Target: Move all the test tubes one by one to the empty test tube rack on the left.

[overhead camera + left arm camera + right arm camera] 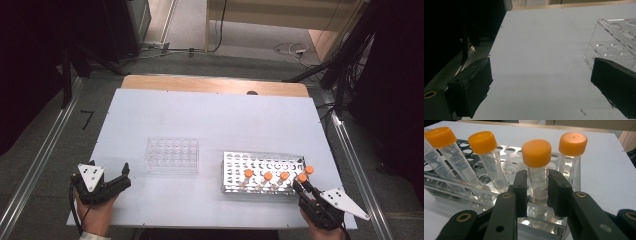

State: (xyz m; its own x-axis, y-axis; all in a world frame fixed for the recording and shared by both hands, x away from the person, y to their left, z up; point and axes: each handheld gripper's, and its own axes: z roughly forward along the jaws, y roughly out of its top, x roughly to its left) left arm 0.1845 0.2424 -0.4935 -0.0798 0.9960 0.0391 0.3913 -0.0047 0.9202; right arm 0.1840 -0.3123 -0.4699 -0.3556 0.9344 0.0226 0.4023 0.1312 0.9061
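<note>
A metal tube rack (260, 161) on the white table holds several clear tubes with orange caps along its near side. My right gripper (299, 186) is at the rack's near right corner. In the right gripper view its jaws (538, 173) close tightly on the body of one orange-capped tube (536, 152), which stands upright in the rack (506, 152). Neighbouring tubes (482, 142) lean to the left, and another (573, 143) stands behind on the right. My left gripper (125, 177) rests open at the table's near left, and between its jaws (541, 67) is bare table.
A clear plastic rack (172, 155) with no tubes in it sits in the middle of the table, and its corner (614, 42) lies just ahead of my left gripper. The table edge (496, 42) drops off on that gripper's left. Cables lie on the floor beyond the table.
</note>
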